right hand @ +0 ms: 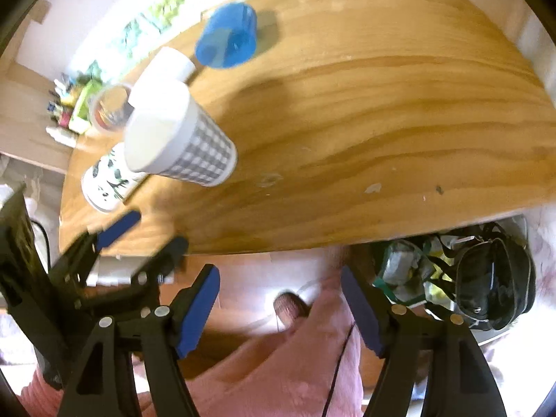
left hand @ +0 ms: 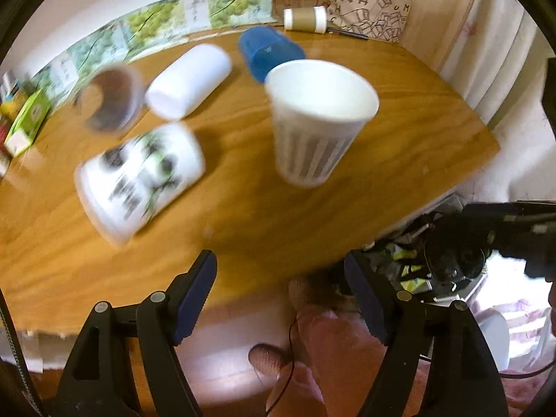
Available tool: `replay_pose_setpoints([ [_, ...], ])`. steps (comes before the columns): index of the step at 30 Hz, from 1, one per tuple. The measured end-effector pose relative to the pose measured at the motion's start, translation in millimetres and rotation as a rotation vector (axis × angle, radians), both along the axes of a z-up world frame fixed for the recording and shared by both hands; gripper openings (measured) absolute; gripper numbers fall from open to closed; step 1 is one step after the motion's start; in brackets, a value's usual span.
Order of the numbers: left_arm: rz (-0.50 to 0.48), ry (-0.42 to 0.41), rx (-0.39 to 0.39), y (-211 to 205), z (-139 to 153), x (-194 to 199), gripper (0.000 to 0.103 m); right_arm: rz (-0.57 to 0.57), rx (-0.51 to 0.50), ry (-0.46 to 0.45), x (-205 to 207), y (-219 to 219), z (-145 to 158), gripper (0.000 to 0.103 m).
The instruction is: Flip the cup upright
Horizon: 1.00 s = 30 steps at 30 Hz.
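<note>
A white cup with a grey check pattern [left hand: 314, 128] stands upright on the wooden table [left hand: 243, 215], mouth up; it also shows in the right wrist view [right hand: 180, 139]. A panda-print cup [left hand: 139, 177], a plain white cup [left hand: 189, 80], a blue cup [left hand: 267, 52] and a clear cup [left hand: 111, 97] lie on their sides behind and left of it. My left gripper [left hand: 281, 295] is open and empty, back at the table's near edge. My right gripper [right hand: 279, 307] is open and empty, off the table's near edge. The left gripper also shows in the right wrist view [right hand: 149, 232].
Small boxes [left hand: 24, 121] sit at the table's left end. A roll [left hand: 305, 18] and a patterned bag [left hand: 371, 10] stand at the back. A black bag [right hand: 486, 278] lies on the floor below the right table edge. My pink-clad legs [right hand: 278, 365] are below.
</note>
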<state>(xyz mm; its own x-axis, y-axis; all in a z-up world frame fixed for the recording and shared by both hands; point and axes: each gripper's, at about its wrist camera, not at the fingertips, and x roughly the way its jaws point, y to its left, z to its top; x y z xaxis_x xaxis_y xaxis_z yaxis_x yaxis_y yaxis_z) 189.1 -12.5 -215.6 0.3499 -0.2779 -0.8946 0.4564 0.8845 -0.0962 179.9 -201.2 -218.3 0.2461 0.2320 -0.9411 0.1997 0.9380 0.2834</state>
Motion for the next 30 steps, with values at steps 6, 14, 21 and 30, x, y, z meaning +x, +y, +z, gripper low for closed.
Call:
replay_pose_setpoints([
  [6, 0.070, -0.032, 0.044, 45, 21, -24, 0.085, -0.079, -0.026, -0.183, -37, 33, 25, 0.078],
  [14, 0.200, -0.063, 0.032, 100, 67, -43, 0.085, -0.096, -0.060, -0.320, -69, 69, 72, 0.082],
  [21, 0.334, -0.163, -0.048, 135, 131, -58, 0.086, -0.062, -0.068, -0.409, -80, 97, 119, 0.085],
  [30, 0.334, -0.332, -0.179, 141, 202, -76, 0.097, 0.015, -0.072, -0.577, -91, 127, 180, 0.097],
])
